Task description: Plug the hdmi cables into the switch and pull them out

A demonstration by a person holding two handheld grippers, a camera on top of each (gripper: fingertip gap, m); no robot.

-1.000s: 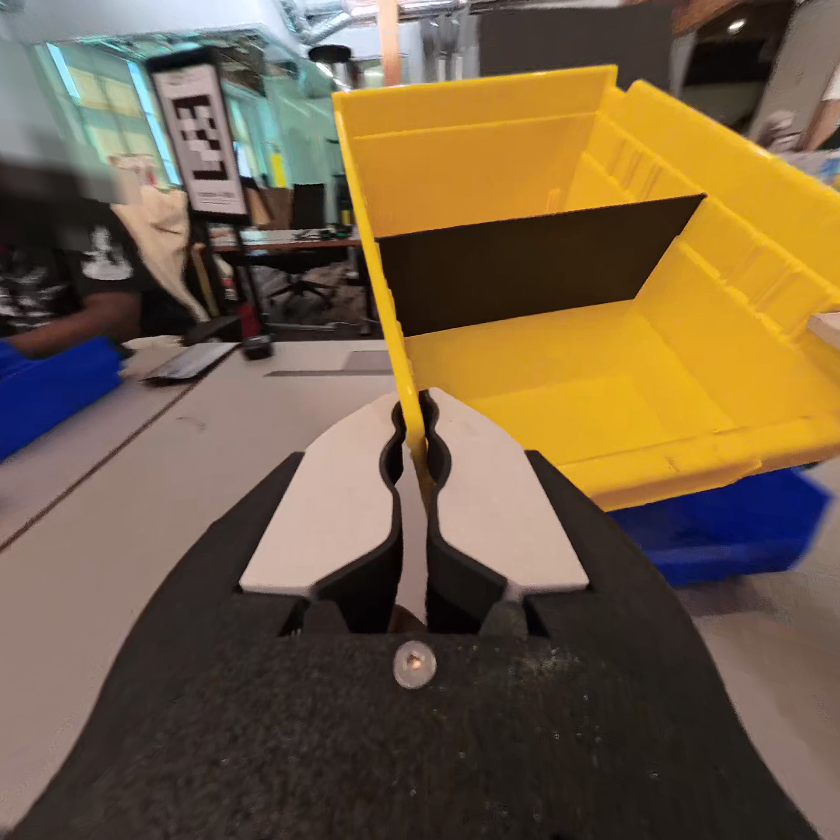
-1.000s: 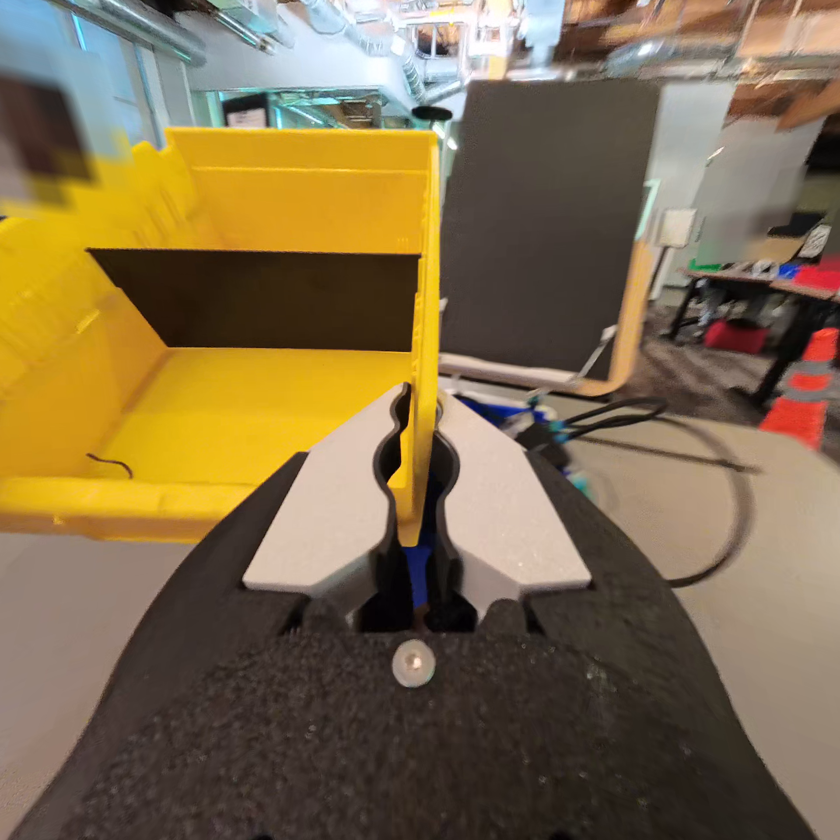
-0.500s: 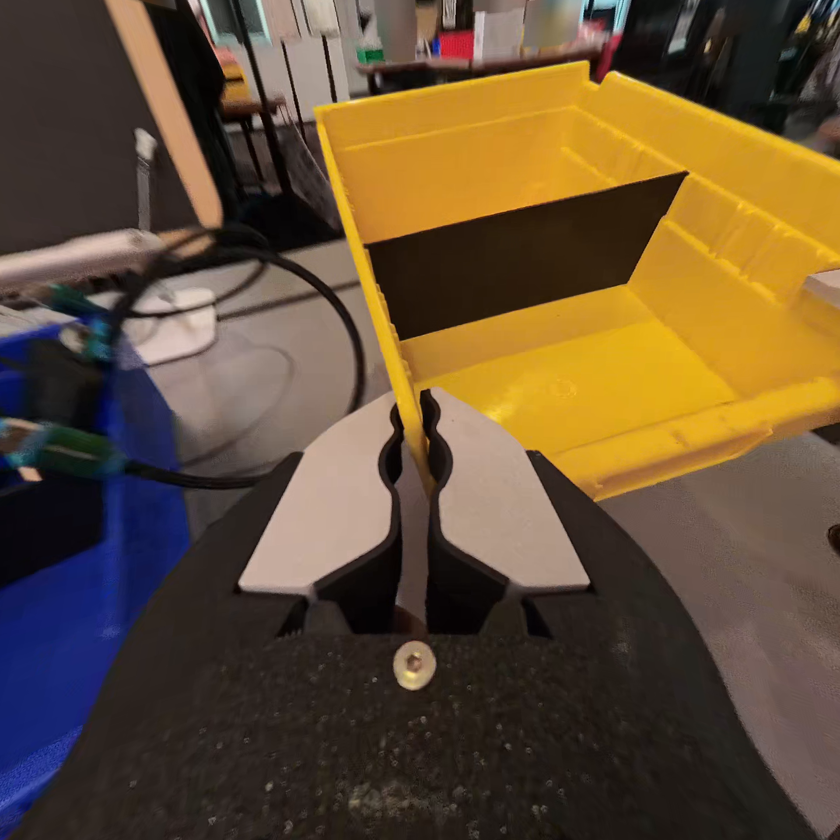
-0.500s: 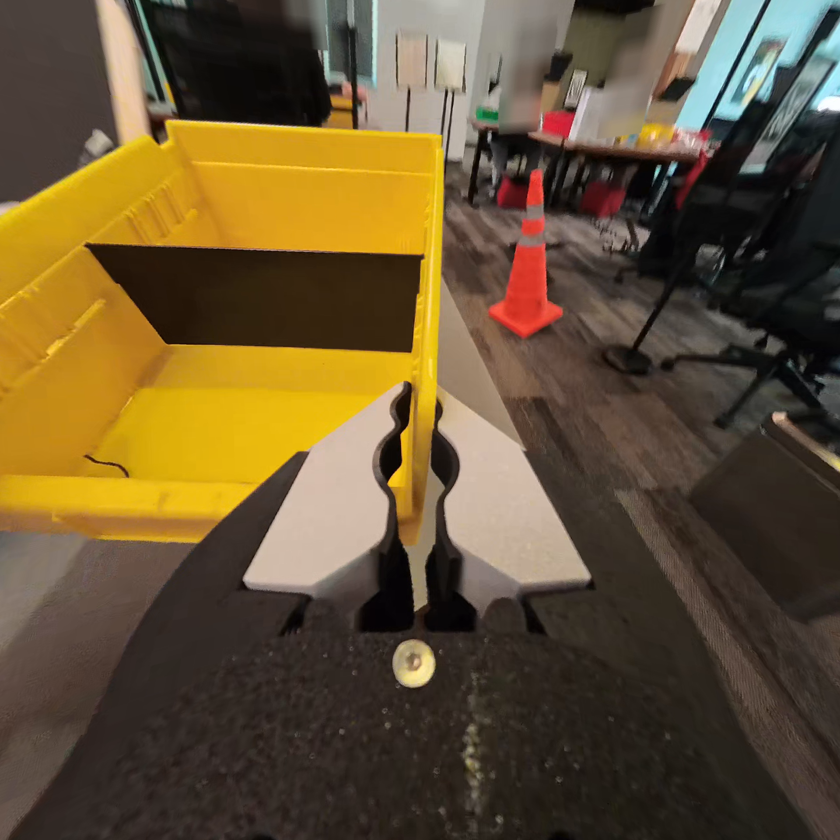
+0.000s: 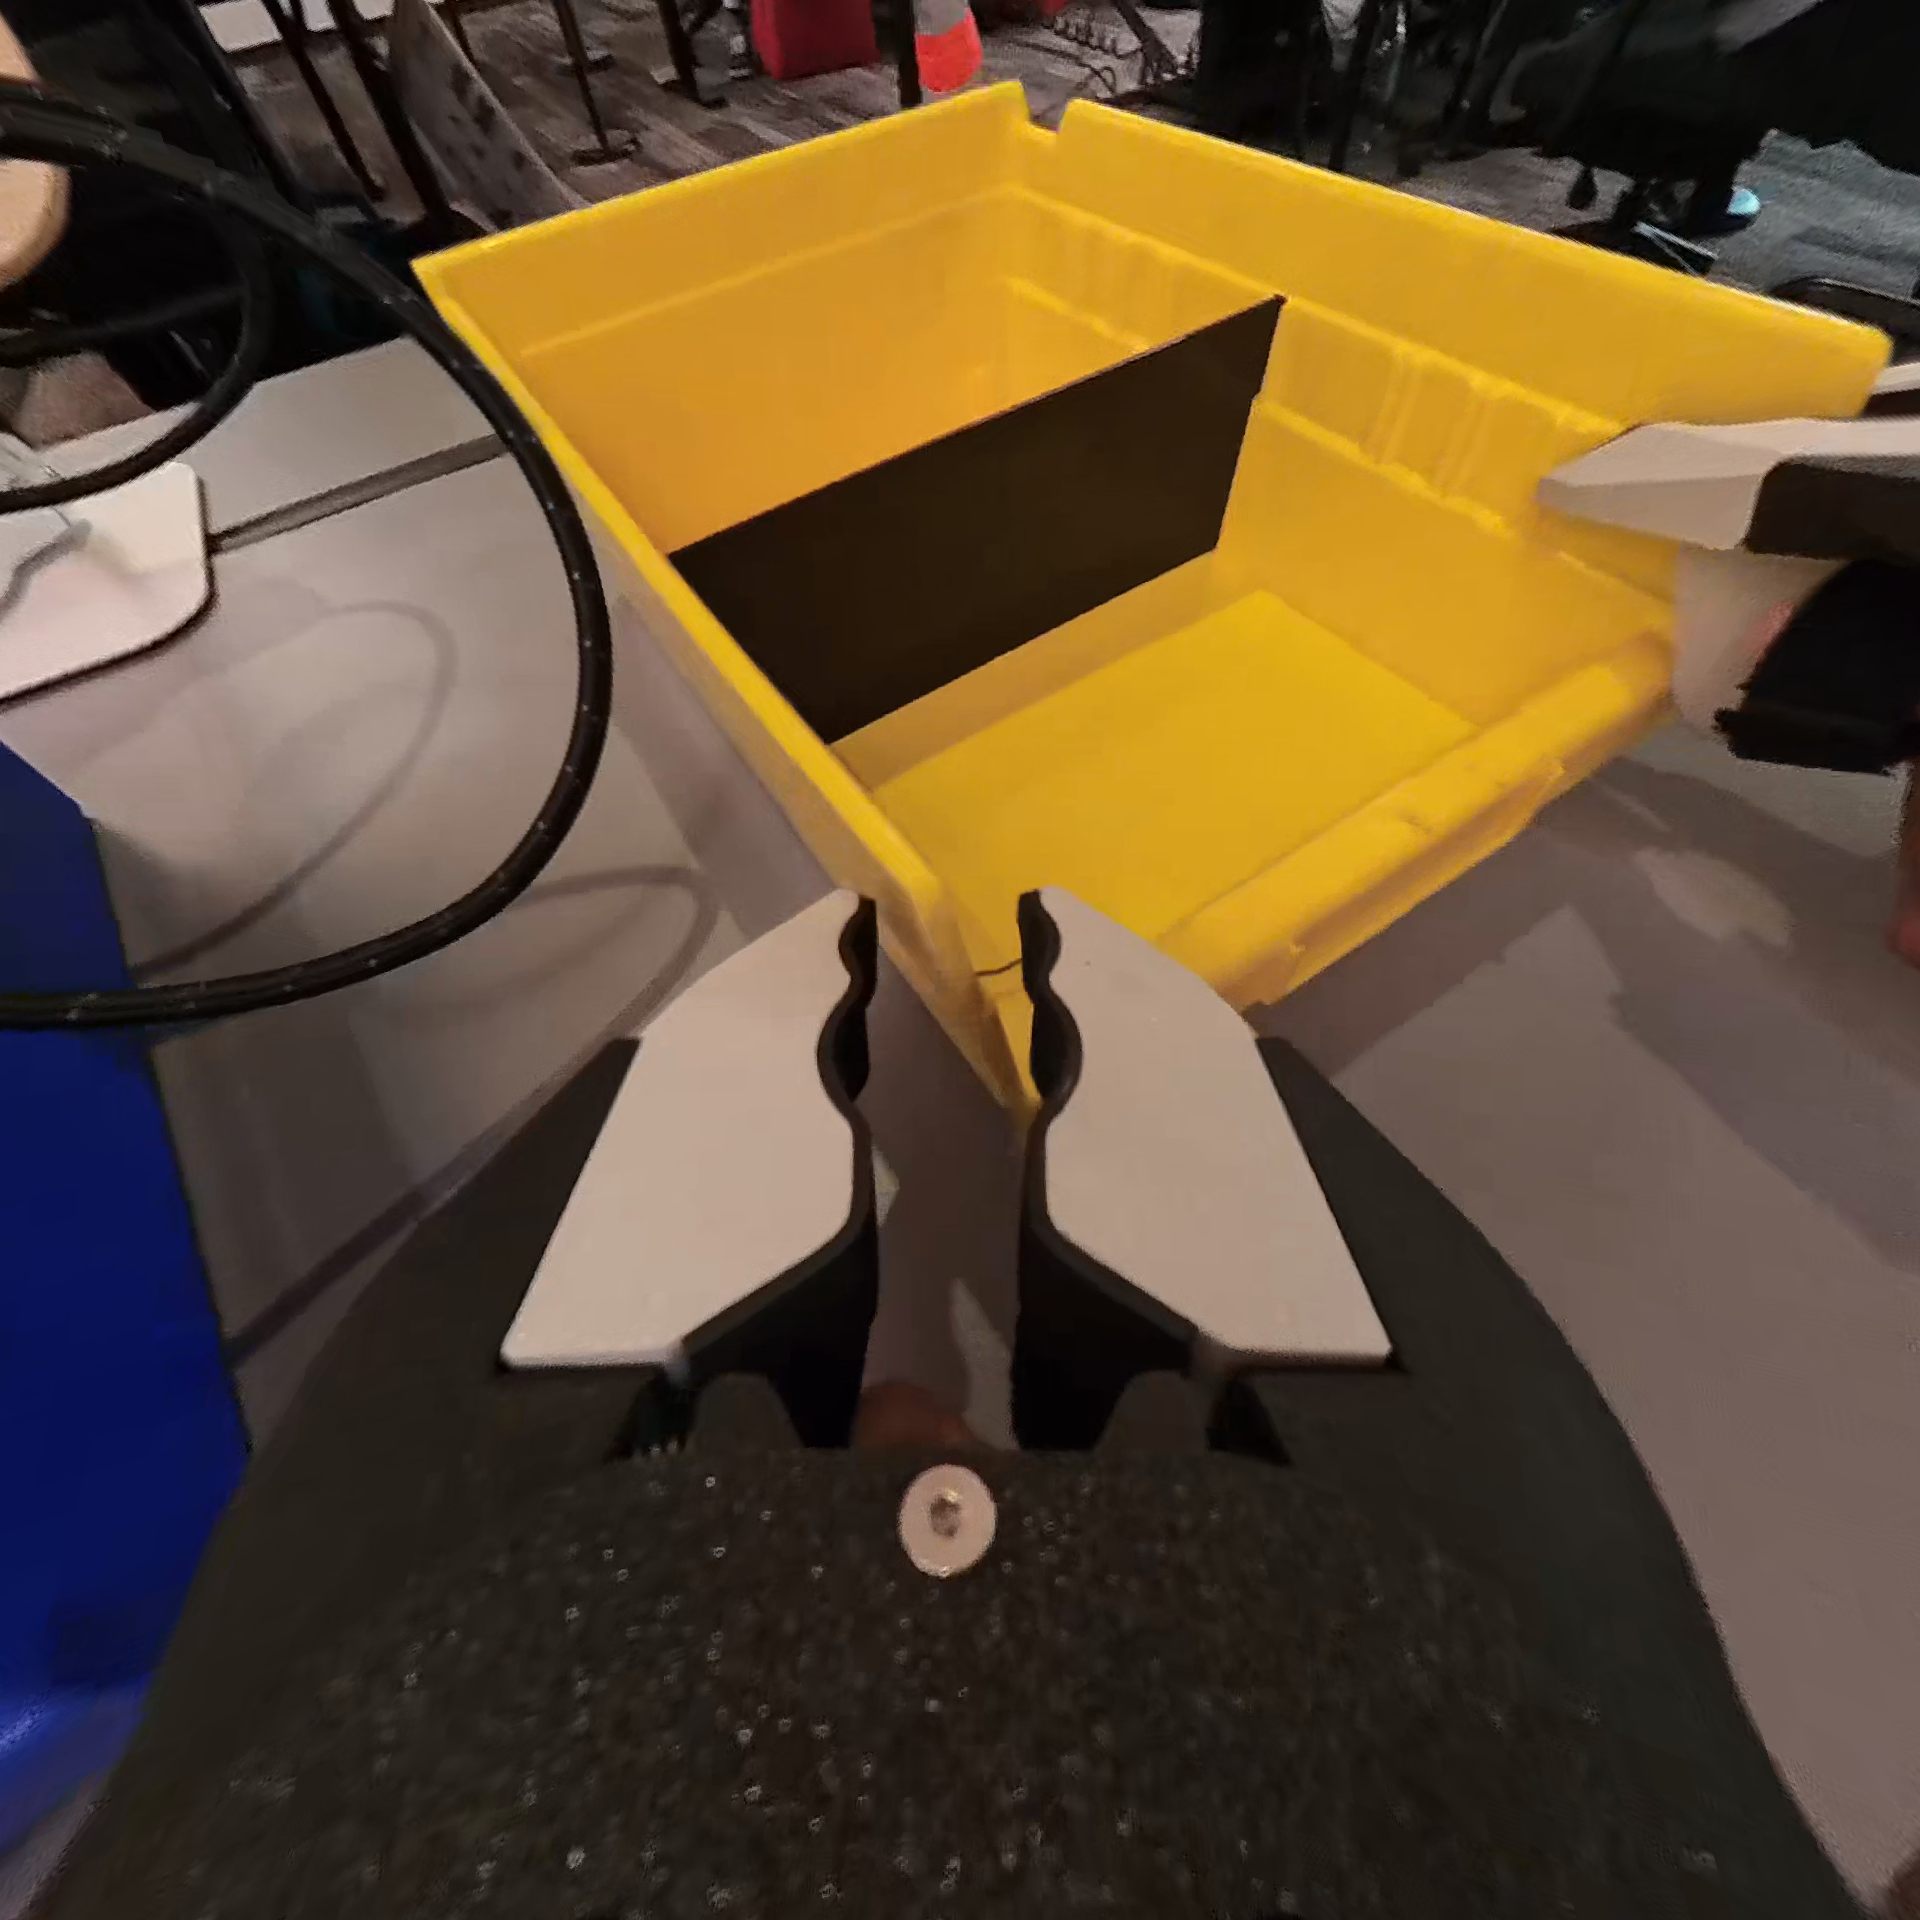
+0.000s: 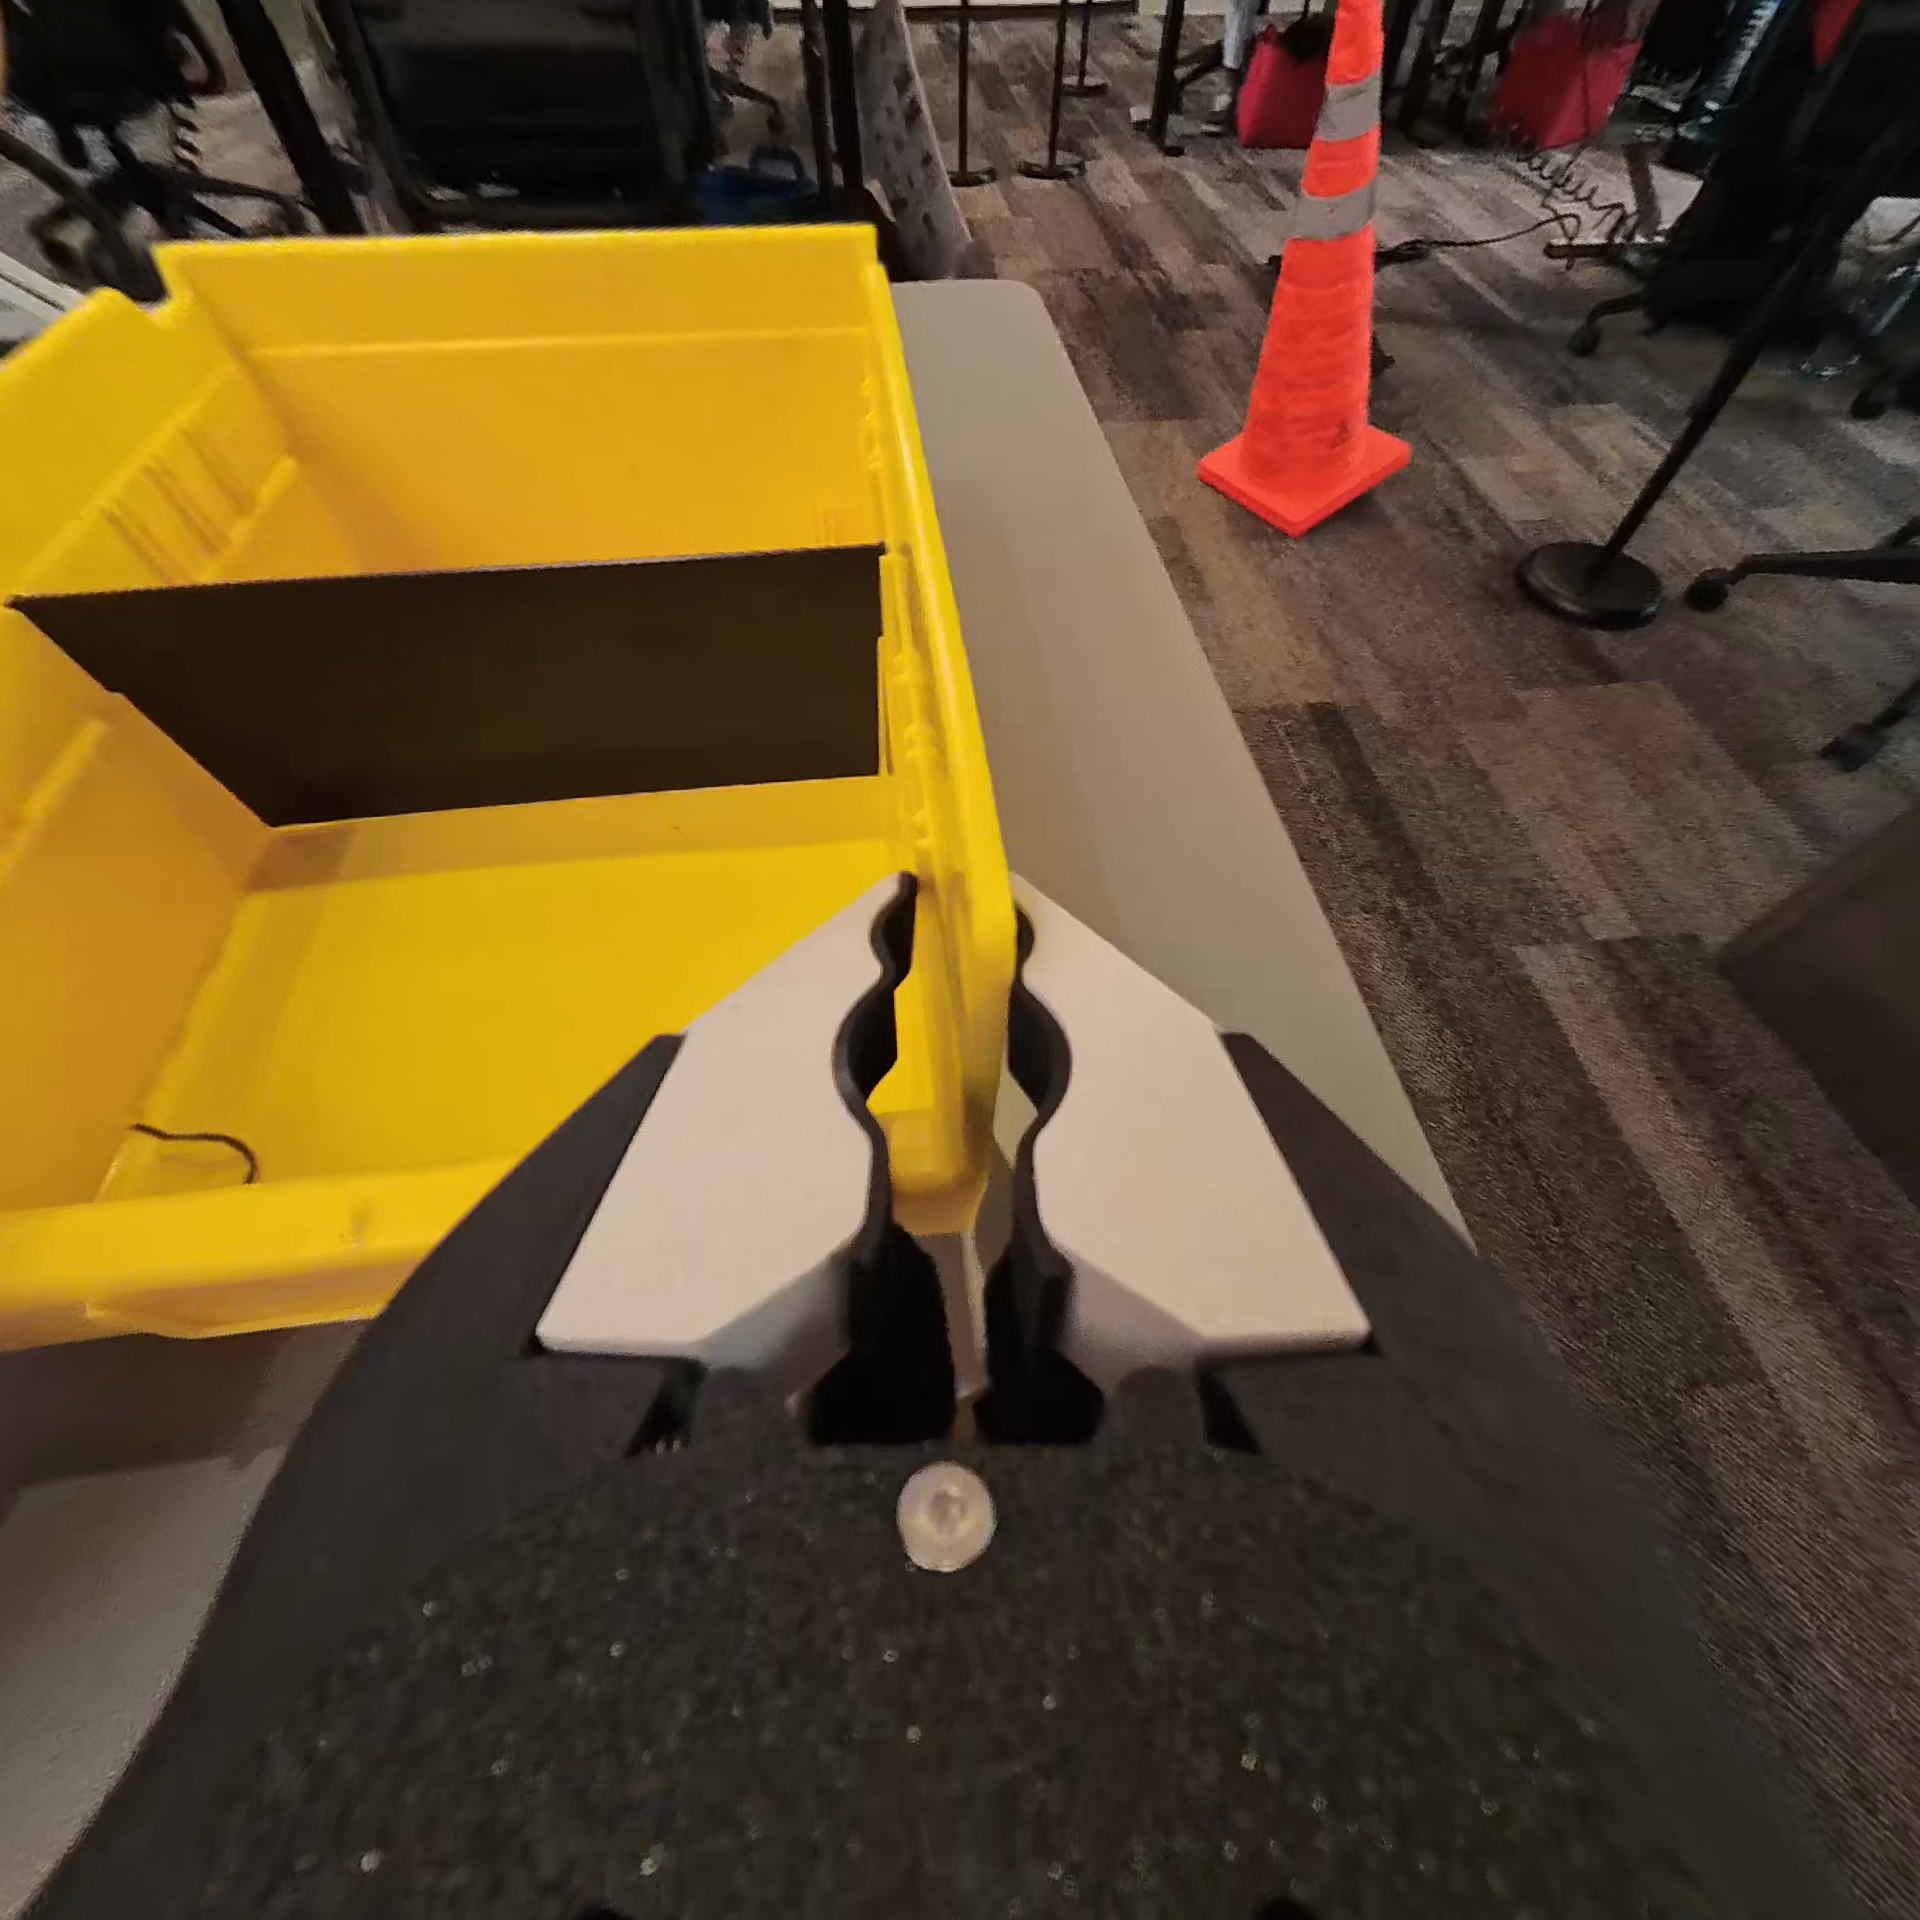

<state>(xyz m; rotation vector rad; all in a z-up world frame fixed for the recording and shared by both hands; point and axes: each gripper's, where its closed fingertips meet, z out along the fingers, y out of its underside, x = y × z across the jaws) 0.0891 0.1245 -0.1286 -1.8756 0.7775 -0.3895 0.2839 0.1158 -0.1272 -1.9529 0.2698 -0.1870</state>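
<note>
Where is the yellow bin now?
The yellow bin stands on the grey table between the two grippers, ahead in both wrist views. Its right wall is between the right gripper's fingers, with a black cable on its left.

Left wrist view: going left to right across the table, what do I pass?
Blue bin → black cable → yellow bin with its black divider → right gripper at the bin's far side wall.
</note>
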